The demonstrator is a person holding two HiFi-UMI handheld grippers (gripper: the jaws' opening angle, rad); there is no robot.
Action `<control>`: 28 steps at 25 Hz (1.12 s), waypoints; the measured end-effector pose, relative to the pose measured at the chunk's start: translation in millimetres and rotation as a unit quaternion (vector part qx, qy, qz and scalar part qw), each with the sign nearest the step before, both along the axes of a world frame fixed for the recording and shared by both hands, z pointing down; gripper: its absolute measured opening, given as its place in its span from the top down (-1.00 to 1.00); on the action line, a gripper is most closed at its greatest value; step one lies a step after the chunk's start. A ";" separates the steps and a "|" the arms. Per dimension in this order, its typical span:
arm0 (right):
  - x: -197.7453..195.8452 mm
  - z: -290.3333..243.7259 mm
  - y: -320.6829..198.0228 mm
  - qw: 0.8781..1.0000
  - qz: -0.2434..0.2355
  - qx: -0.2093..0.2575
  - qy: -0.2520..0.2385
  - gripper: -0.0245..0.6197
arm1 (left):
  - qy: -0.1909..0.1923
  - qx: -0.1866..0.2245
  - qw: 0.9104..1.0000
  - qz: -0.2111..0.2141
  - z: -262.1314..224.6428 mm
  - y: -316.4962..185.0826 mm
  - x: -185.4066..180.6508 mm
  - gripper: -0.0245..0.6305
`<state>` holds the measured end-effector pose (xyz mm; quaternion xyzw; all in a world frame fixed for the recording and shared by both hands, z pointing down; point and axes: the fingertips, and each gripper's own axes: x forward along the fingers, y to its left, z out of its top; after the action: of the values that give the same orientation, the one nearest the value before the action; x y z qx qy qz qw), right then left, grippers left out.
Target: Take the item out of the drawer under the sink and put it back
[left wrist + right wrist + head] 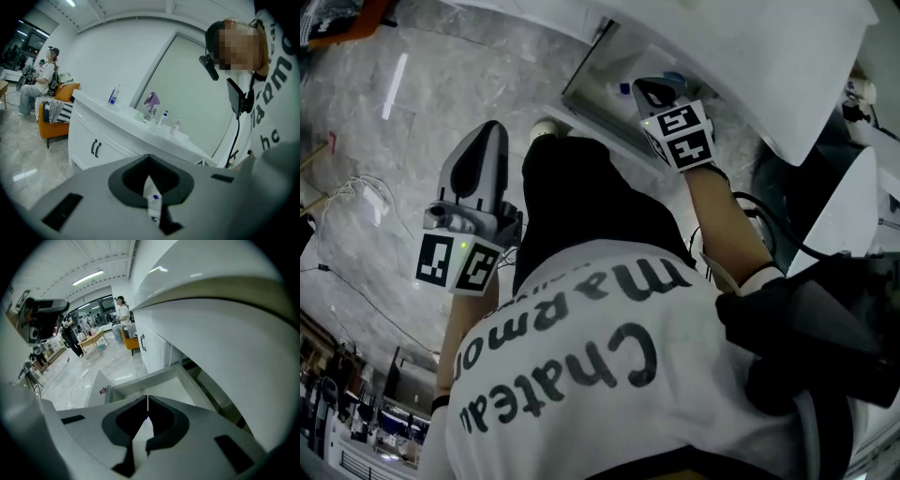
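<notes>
Under-sink drawer, open: a small white-and-blue item [624, 90], too small to identify, lies inside the drawer [586, 70], just left of the right claw [652, 91]. That claw points steeply down into the drawer with its jaws closed tip to tip. A blue speck sits at the seam, and whether anything thin is pinched there cannot be told. In the right gripper view the drawer's pale rim and white inside show just beyond the tips, beneath the overhanging white surface [211, 310].

The left claw [487, 131] hangs well to the left over the grey marble floor [394, 112], apart from the drawer, its jaws also together at the tips. In the left gripper view a white sliver with a blue mark shows in the gap behind those tips. It is unclear whether it is held or only seen through the gap.

Along the surface stand a blue-labelled bottle [114, 93] and two small bottles [164, 117] beside the tap [151, 101], above cupboard doors with black handles [96, 147]. At far left a person [44, 77] sits on an orange chair [54, 124]. A cable [356, 192] lies on the floor, and the wearer's printed white shirt [600, 375] fills the near foreground.
</notes>
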<state>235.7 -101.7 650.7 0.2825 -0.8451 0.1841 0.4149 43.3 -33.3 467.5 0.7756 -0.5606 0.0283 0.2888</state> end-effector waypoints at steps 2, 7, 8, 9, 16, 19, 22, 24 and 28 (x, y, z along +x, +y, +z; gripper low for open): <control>-1.8 8.0 4.4 1.000 -0.020 -0.006 0.005 0.89 | -0.003 -0.003 1.000 -0.002 0.5 6.9 3.0 0.90; -5.3 21.2 11.2 0.997 -0.067 -0.006 0.030 0.88 | -0.011 -0.017 1.000 -0.018 3.1 24.2 -0.9 0.90; -5.8 23.1 12.6 0.997 -0.076 -0.006 0.033 0.88 | -0.011 -0.017 1.000 -0.023 3.1 26.2 -2.4 0.90; -6.5 24.9 13.8 0.996 -0.084 -0.006 0.036 0.85 | -0.011 -0.017 0.999 -0.028 3.1 27.5 -3.8 0.90; -13.1 50.8 19.8 0.983 -0.163 -0.005 0.089 0.44 | -0.012 -0.014 0.999 -0.049 8.0 32.0 -11.9 0.90; -12.5 67.2 19.7 0.966 -0.216 0.010 0.139 0.39 | -0.016 -0.019 0.998 -0.061 15.3 35.8 -18.2 0.90; -10.3 79.1 19.0 0.947 -0.262 0.022 0.183 0.37 | -0.012 -0.025 0.997 -0.076 20.8 39.6 -22.6 0.90; -10.1 83.6 18.2 0.938 -0.280 0.027 0.201 0.37 | -0.011 -0.026 0.997 -0.078 23.5 42.4 -21.8 0.90; -14.6 86.2 18.7 0.925 -0.304 0.023 0.227 0.37 | -0.011 -0.028 0.996 -0.081 20.7 47.0 -24.7 0.90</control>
<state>221.1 -83.1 736.9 0.0559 -0.7778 -0.0388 0.6248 18.6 13.7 488.2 0.7186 -0.6239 0.0296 0.3057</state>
